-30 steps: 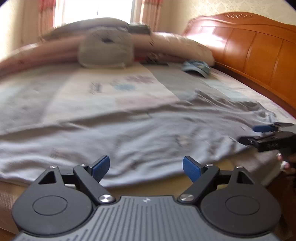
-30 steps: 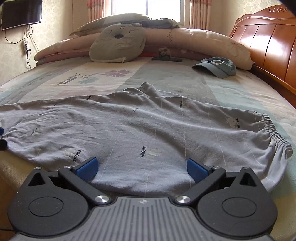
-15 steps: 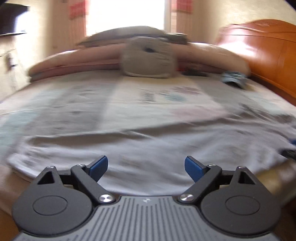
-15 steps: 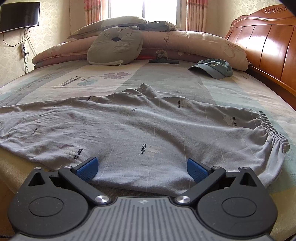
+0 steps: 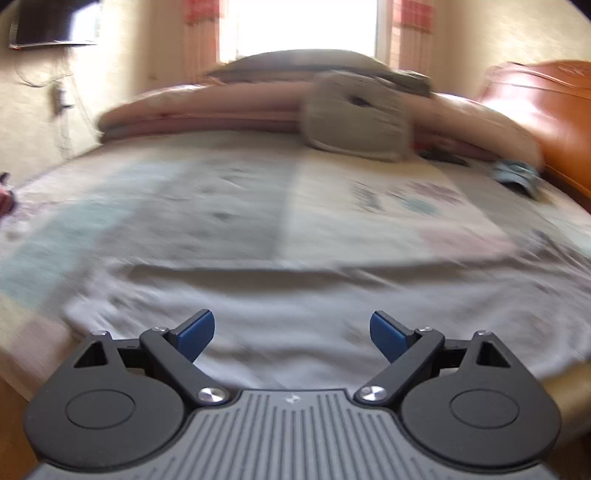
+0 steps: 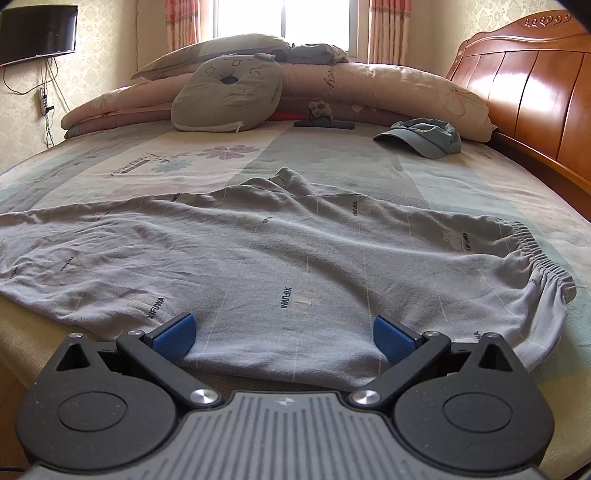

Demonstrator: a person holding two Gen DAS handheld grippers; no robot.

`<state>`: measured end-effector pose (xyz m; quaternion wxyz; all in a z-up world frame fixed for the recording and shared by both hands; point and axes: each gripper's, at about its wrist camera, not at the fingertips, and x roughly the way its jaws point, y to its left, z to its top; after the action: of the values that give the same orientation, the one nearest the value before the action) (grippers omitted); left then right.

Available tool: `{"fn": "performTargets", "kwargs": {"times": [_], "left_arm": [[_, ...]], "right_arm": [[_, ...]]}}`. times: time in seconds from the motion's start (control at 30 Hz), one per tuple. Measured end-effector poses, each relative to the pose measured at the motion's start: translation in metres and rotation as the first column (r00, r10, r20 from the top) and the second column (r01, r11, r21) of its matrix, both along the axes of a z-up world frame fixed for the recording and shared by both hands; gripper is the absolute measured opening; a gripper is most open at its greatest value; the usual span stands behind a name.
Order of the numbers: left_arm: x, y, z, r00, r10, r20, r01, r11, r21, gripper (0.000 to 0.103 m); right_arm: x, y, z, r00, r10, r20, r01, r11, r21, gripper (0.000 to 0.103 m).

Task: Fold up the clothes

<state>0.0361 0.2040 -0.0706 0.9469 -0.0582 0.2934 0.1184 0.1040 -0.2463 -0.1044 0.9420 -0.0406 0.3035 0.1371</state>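
Note:
A pair of grey trousers (image 6: 280,258) lies spread flat across the near part of the bed, its elastic waistband (image 6: 543,258) at the right. In the blurred left wrist view the leg end of the grey trousers (image 5: 295,314) lies just ahead. My left gripper (image 5: 291,330) hangs over that end, open, with nothing between its blue pads. My right gripper (image 6: 282,334) stays open above the near edge of the cloth, close to the waistband side, and its pads grip nothing.
A wooden headboard (image 6: 535,96) runs along the right. A rolled quilt (image 6: 388,88), a grey cushion (image 6: 229,96) and a blue cap (image 6: 424,138) lie at the far side of the patterned bed sheet (image 6: 332,158). A television (image 6: 37,33) hangs on the left wall.
The left gripper has swung to the left along the bed's near edge, so the right gripper has left its view. The right gripper has held still, and the trousers lie as before.

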Motion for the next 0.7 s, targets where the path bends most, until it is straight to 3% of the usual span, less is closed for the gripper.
{"fn": "performTargets", "kwargs": {"times": [0.13,0.3,0.37,0.43,0.57,0.7], "left_arm": [[0.003,0.026,-0.021,0.993,0.106,-0.052,-0.11,0.991,-0.082,0.091],[-0.005,0.014,-0.012,0.995,0.044,-0.091,-0.048,0.998,-0.041,0.092],[0.001,0.018,-0.001,0.998,0.022,-0.065,-0.022,1.0,-0.005,0.093],[0.015,0.029,0.007,0.998,0.045,-0.041,-0.043,0.999,0.033,0.094],[0.044,0.061,-0.01,0.99,0.121,-0.077,-0.121,0.993,-0.002,0.095],[0.037,0.066,-0.021,0.981,0.156,-0.115,-0.156,0.988,0.015,0.094]], "right_arm": [[0.0,0.001,0.002,1.0,-0.006,-0.013,0.006,1.0,-0.008,0.103],[0.002,0.0,0.009,0.997,0.024,-0.07,-0.026,0.999,-0.031,0.103],[0.006,-0.001,0.016,0.993,0.037,-0.112,-0.04,0.999,-0.026,0.103],[0.01,-0.002,0.025,0.992,0.048,-0.117,-0.047,0.999,0.006,0.103],[0.025,0.008,0.042,0.994,0.061,-0.094,-0.056,0.997,0.054,0.103],[0.045,0.021,0.042,0.99,0.074,-0.122,-0.068,0.996,0.051,0.103]]}}
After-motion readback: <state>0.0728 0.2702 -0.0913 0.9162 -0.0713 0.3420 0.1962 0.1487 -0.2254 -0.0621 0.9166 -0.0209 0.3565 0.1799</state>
